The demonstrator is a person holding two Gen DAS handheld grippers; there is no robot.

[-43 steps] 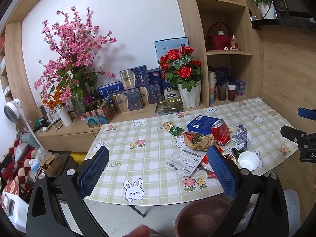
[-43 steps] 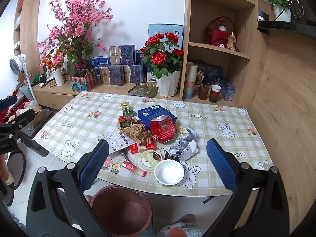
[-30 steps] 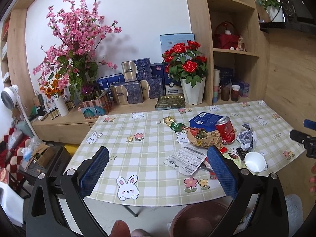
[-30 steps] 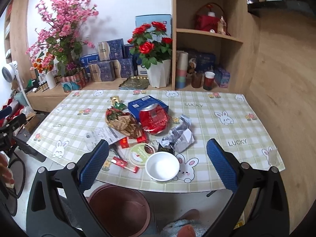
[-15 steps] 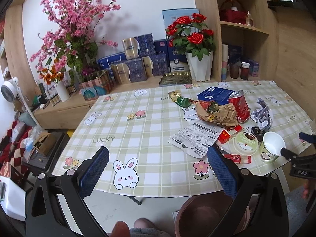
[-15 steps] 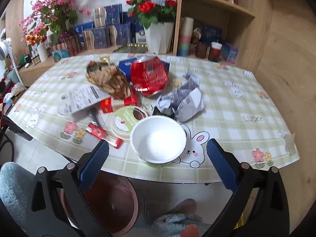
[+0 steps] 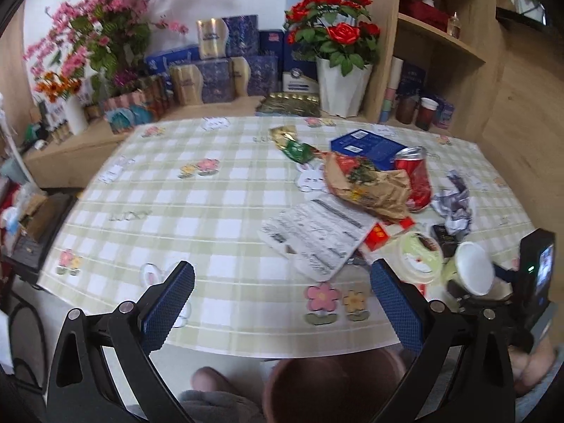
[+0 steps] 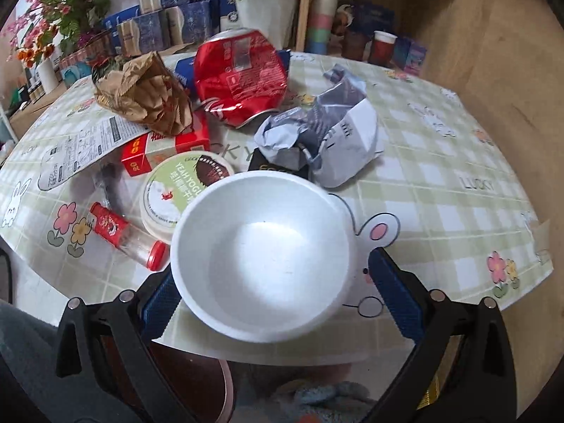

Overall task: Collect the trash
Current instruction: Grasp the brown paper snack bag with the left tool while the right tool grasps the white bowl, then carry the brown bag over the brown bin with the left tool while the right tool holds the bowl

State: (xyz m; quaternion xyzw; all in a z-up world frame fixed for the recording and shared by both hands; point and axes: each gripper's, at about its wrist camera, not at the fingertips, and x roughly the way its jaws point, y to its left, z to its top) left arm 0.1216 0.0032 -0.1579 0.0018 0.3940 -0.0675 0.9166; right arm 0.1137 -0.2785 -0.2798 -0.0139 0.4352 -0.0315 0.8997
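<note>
A white foam bowl sits at the table's front edge, between the fingers of my open right gripper; the right finger stands a little off its rim. Behind the bowl lie a yogurt lid, a red carton, a crushed red can, a brown paper bag, a crumpled grey wrapper and a small red-capped bottle. My left gripper hangs open and empty over the front edge, near a printed leaflet. A brown bin stands on the floor under the edge.
A blue box and a green-gold wrapper lie further back on the checked tablecloth. A rose vase, stacked gift boxes and shelf cups line the back. A person's knee is beside the bin.
Both grippers have dropped and come closer to the table. The right one has moved in on the white bowl and now straddles it; both stay open.
</note>
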